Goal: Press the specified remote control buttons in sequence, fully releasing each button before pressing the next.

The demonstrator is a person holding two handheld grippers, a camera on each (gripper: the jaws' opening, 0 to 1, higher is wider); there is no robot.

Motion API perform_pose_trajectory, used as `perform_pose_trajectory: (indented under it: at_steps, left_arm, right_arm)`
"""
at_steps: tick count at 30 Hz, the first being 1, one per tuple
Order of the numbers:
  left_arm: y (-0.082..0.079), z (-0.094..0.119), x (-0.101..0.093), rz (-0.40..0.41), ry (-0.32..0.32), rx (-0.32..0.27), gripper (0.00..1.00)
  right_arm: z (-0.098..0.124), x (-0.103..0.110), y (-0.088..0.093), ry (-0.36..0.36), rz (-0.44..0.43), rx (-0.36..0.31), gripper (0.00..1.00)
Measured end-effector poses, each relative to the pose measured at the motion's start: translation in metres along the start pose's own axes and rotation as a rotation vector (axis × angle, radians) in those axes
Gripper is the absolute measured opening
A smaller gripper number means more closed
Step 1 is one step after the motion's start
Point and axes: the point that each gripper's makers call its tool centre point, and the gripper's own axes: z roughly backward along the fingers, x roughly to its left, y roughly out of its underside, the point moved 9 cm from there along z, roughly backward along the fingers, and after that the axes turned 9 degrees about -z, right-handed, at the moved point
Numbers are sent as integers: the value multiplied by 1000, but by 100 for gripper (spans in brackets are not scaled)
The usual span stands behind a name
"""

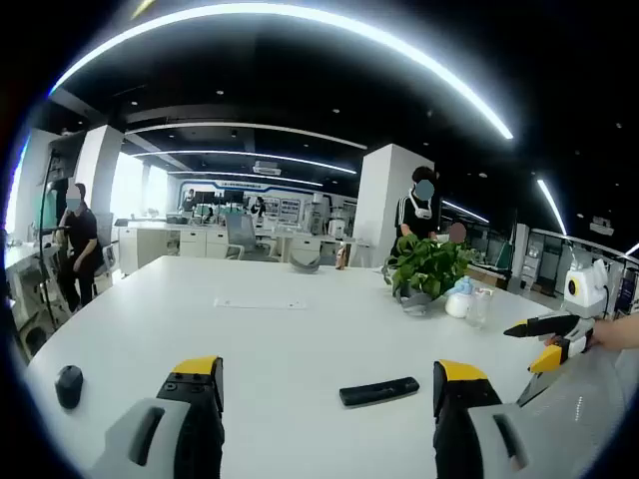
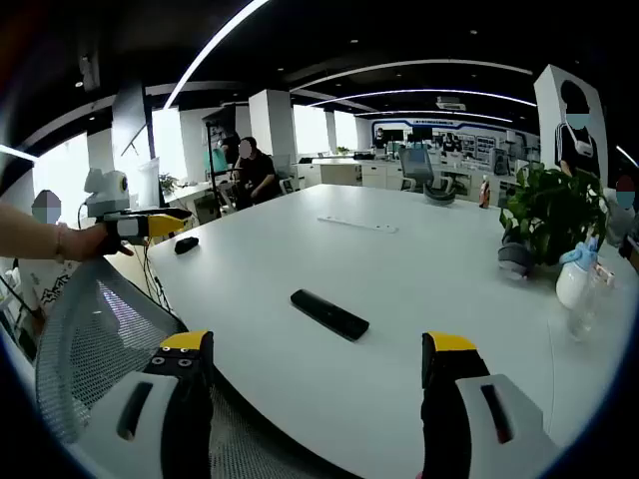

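From my left gripper (image 1: 327, 399) I look across a large white table (image 1: 300, 329), and its yellow-tipped jaws stand wide apart with nothing between them. The black remote control (image 1: 378, 391) lies flat on the table just ahead, between the jaws and nearer the right one, touching neither. A small black mouse-like object (image 1: 68, 385) sits off to the left, a potted plant (image 1: 429, 269) with a white bottle (image 1: 459, 299) beside it stands farther back, and a paper strip (image 1: 262, 302) lies mid-table. My right gripper (image 2: 318, 364) is also spread wide and empty; from its view the remote control (image 2: 329, 313) lies ahead on the table (image 2: 399, 269), well clear of both jaws. A mesh chair back (image 2: 95, 339) sits at lower left, and the left gripper (image 2: 150, 225) shows beyond it, held in a hand (image 2: 85, 239).
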Motion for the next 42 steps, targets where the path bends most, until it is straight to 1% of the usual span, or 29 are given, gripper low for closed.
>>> perform_pose_trajectory:
  at_steps: [4, 7, 11, 13, 15, 16, 18, 19, 20, 22, 24, 25, 26, 27, 28, 29, 30, 31, 32, 35, 38, 39, 40, 42]
  left_arm:
    - [-2, 1, 0, -1, -4, -19, 90]
    - [-5, 3, 3, 9, -15, -52, 90]
    - [-5, 2, 3, 14, -9, -54, 90]
    - [-4, -1, 0, -3, 9, -38, 90]
    - [-4, -1, -8, -52, 40, -17, 90]
    - [-3, -2, -10, -67, 48, -15, 90]
    - [-1, -3, -14, -96, 65, 8, 90]
    - [0, -4, -16, -110, 70, 26, 91]
    - [1, -7, -13, -119, 68, 37, 91]
    - [3, -10, -7, -98, 58, 69, 91]
    - [5, -10, -5, -76, 57, 78, 92]
    - [8, -11, -7, -70, 74, 90, 94]
    - [10, -10, -8, -70, 86, 102, 96]
    - [13, -10, -10, -76, 109, 122, 98]
    - [13, -9, -12, -79, 120, 131, 98]
    - [12, -9, -13, -79, 141, 129, 98]
    - [11, -9, -15, -75, 155, 117, 99]
    - [8, -8, -16, -66, 167, 89, 100]
    - [7, -6, -16, -66, 168, 79, 100]
    - [7, -1, -17, -75, 173, 56, 100]
    - [5, 1, -20, -139, 185, 27, 100]
    - [5, 1, -21, -159, 192, 28, 100]
    - [7, -1, -24, -186, 209, 41, 100]
    - [8, -1, -27, -208, 215, 52, 100]
  right_arm:
    - [0, -2, 1, 14, 4, 14, 89]
    - [-1, -5, 0, 23, -11, 16, 89]
    - [-2, -6, 2, 31, -29, 34, 90]
    - [-2, -7, 2, 54, 5, 52, 91]
    - [-2, -6, 2, 70, 27, 53, 92]
    - [-2, -6, 2, 75, 28, 53, 92]
    - [-2, -8, 2, 106, 19, 49, 95]
    - [-2, -10, 3, 125, 13, 57, 96]
    - [-3, -13, 2, 151, 1, 71, 97]
    - [-4, -22, 0, 177, -16, 63, 99]
    - [1, -19, 3, 205, -46, 53, 100]
    - [3, -19, 6, 230, -68, 57, 100]
    - [3, -19, 7, 237, -69, 65, 100]
    - [2, -19, 8, 258, -67, 80, 100]
    - [2, -20, 9, 281, -62, 99, 100]
    - [1, -19, 12, 304, -48, 132, 100]
    - [0, -19, 13, 311, -40, 147, 100]
    - [0, -21, 16, 328, -29, 179, 100]
    - [-1, -21, 17, 339, -25, 196, 100]
    - [2, -19, 17, 368, -38, 201, 100]
    - [5, -22, 17, 406, -84, 173, 100]
    - [6, -23, 16, 418, -95, 155, 100]
    - [8, -26, 15, 435, -112, 136, 100]
    - [10, -29, 17, 457, -136, 129, 100]
